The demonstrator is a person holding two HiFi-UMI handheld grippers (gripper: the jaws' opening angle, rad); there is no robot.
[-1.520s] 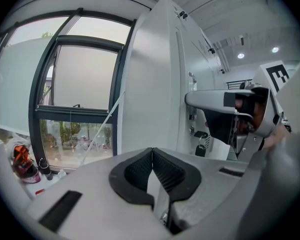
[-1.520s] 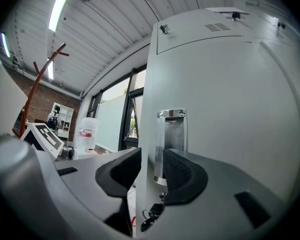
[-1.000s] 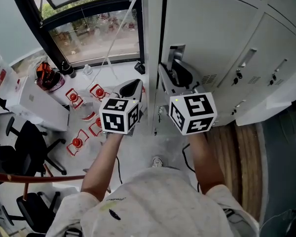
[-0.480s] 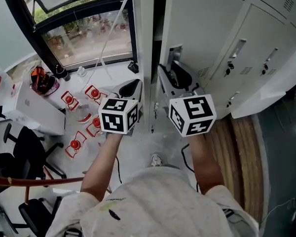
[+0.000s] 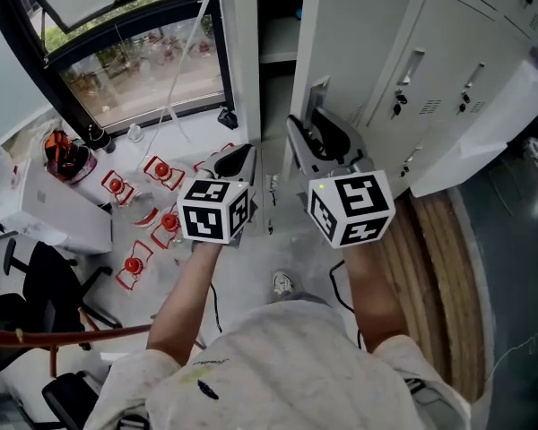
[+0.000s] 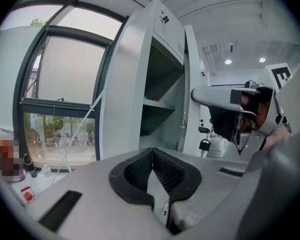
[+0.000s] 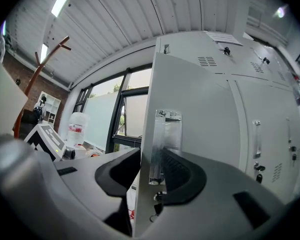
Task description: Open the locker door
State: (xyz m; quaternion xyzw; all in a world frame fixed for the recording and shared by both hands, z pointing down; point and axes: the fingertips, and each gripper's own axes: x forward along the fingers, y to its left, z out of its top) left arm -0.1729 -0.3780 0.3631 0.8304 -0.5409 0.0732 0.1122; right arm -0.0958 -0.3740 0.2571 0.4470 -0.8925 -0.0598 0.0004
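Head view: the locker door (image 5: 359,52) stands swung partway out, with the dark inside of the locker (image 5: 278,25) showing. The opening step looks nearly done. The right hand-held gripper (image 5: 312,140) reaches forward on an outstretched forearm to the door's free edge, at the handle (image 5: 320,97). The left hand-held gripper (image 5: 237,161) hangs level beside it, touching nothing.

Left gripper view: the left hand-held gripper (image 6: 151,170) has its jaws together and empty, pointing at the open locker and its shelf (image 6: 157,104).

Right gripper view: the door's edge and the handle (image 7: 167,134) stand between the jaws of the right hand-held gripper (image 7: 152,176), which are opening. The pads seem to be easing off.

Next move, in my judgement: draw the gripper clear of the edge, or push the door wider if it must open fully.
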